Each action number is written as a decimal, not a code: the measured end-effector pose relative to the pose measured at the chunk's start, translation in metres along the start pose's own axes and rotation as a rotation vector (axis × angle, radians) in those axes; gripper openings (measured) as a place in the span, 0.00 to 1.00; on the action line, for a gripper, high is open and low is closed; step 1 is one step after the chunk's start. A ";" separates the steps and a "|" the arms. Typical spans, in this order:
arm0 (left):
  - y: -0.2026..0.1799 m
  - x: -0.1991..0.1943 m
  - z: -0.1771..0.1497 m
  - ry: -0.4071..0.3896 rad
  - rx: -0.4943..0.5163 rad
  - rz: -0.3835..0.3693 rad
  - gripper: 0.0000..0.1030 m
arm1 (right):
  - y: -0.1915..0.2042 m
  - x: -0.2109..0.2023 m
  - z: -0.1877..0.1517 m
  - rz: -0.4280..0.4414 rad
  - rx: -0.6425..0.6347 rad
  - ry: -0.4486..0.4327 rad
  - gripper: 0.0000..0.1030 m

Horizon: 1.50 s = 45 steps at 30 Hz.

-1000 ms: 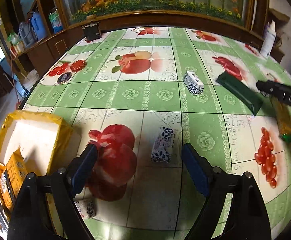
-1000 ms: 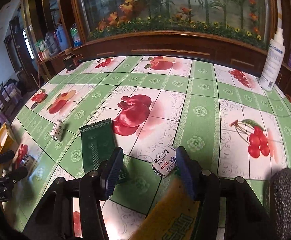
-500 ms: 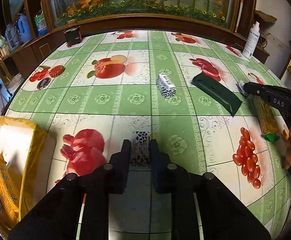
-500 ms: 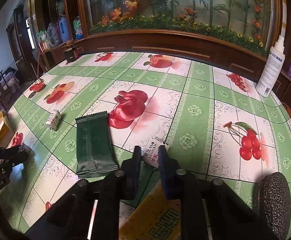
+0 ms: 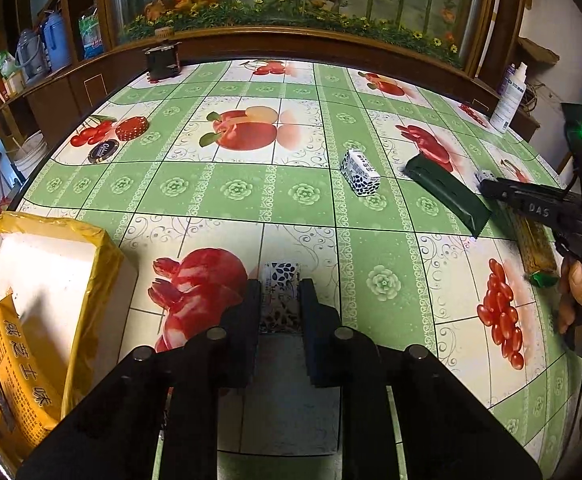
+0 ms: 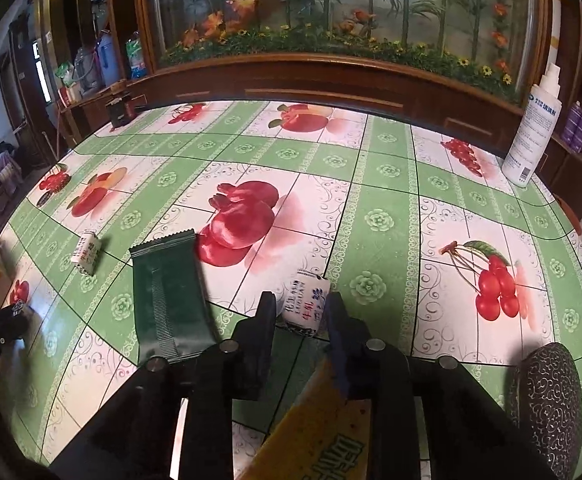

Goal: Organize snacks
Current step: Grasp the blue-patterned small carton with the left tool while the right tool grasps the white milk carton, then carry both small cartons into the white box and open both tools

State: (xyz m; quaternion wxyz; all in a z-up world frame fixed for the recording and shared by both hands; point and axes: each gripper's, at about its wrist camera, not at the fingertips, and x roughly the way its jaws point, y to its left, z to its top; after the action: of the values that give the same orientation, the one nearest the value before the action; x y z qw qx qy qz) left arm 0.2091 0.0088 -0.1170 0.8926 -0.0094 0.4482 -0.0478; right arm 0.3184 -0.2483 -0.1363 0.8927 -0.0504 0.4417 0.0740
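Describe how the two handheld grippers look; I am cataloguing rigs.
Both are black. The left gripper has two flat fingers with dark blue pads and round silver bolt heads. The right gripper carries white "DAS" lettering, a green indicator light and a thin black cable.

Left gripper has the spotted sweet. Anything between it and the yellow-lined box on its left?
Nothing visible. The left gripper is shut on the small white dark-spotted wrapped sweet. Only bare green fruit-print tablecloth lies between it and the yellow-lined white box. An orange snack packet sits in the box's near end.
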 end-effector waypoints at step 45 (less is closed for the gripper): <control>0.016 -0.148 -0.068 -0.149 -0.029 0.038 0.15 | 0.124 -0.189 -0.116 0.494 0.108 -0.219 0.19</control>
State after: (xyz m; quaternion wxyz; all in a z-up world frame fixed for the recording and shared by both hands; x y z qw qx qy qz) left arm 0.0678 0.0400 -0.0408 0.9240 -0.0174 0.3812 -0.0236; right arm 0.0928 -0.1609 -0.0591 0.8913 0.1149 0.3447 0.2711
